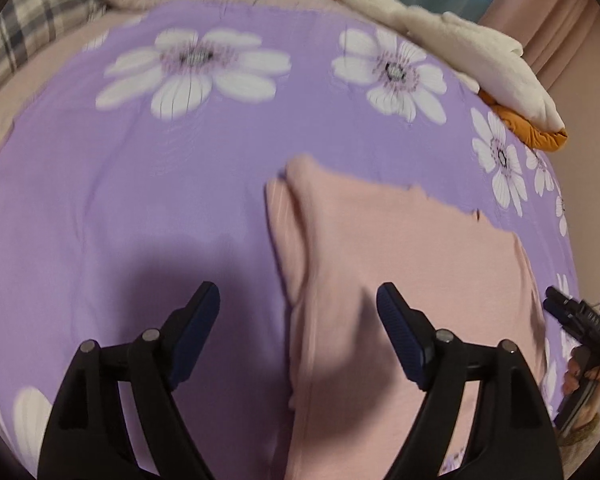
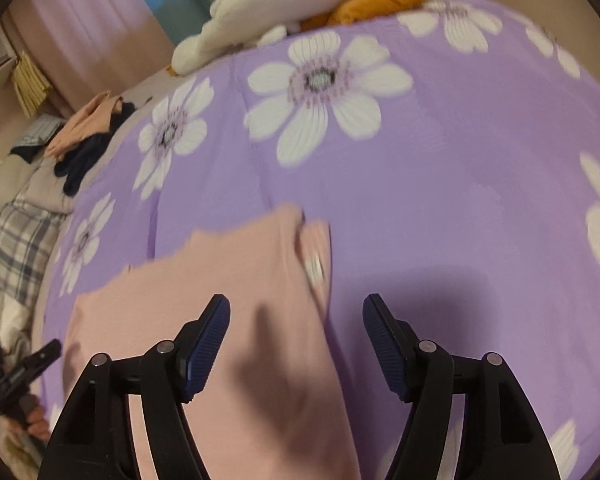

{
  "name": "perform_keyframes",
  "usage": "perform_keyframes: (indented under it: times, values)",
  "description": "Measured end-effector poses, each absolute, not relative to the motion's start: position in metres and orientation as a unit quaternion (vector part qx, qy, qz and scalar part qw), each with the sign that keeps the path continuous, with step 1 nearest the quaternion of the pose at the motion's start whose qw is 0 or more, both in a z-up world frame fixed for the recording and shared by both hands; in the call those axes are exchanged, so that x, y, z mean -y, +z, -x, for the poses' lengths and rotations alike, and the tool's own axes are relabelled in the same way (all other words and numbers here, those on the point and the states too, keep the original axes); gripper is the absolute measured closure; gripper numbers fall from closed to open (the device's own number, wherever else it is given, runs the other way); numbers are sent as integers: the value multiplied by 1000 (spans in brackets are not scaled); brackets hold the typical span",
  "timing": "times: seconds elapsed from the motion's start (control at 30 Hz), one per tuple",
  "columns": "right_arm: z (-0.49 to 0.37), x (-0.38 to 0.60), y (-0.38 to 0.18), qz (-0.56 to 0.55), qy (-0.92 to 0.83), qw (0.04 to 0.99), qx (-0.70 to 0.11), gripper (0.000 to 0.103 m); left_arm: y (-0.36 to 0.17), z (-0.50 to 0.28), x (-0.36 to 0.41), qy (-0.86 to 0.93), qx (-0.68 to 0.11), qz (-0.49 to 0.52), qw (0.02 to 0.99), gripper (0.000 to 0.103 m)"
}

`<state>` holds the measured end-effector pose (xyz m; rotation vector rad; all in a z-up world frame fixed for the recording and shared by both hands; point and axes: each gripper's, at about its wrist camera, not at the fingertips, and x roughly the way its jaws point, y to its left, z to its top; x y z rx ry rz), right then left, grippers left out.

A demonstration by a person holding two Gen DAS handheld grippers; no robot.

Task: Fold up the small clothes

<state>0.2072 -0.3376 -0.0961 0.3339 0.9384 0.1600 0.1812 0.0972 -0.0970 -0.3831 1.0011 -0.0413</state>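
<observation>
One white label (image 2: 314, 266), right view only

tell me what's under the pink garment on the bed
The pink garment lies flat on the purple flowered sheet, which shows all around it. Whatever sits beneath the cloth itself is covered; a folded layer shows along one edge.

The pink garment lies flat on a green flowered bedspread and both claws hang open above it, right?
Not quite: the bedspread is purple with white flowers, not green, as both wrist views show. The rest holds: the pink garment lies flat, and the left claw and right claw hang open above it.
</observation>
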Motion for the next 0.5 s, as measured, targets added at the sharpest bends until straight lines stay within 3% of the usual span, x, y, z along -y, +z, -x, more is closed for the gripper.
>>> perform_keyframes:
  times: [0.17,0.27,0.33,0.4,0.43,0.5]
  values:
    - [-196,335,-121,-183,95,857,-471,35,-113,-172,-90,-41,-485,207,849,24]
    - [-194,329,-121,-181,94,864,-460,35,-115,-174,-83,-55,-486,209,847,29]
    - [-197,325,-123,-198,116,859,-458,37,-116,-175,-81,-64,-483,217,846,40]
    - [-201,320,-128,-217,142,850,-459,43,-121,-178,-79,-85,-485,240,837,58]
    - [-203,317,-129,-213,141,852,-457,44,-122,-178,-78,-82,-485,242,837,58]
    - [-204,311,-128,-204,131,859,-452,60,-119,-176,-74,-69,-482,229,843,74]
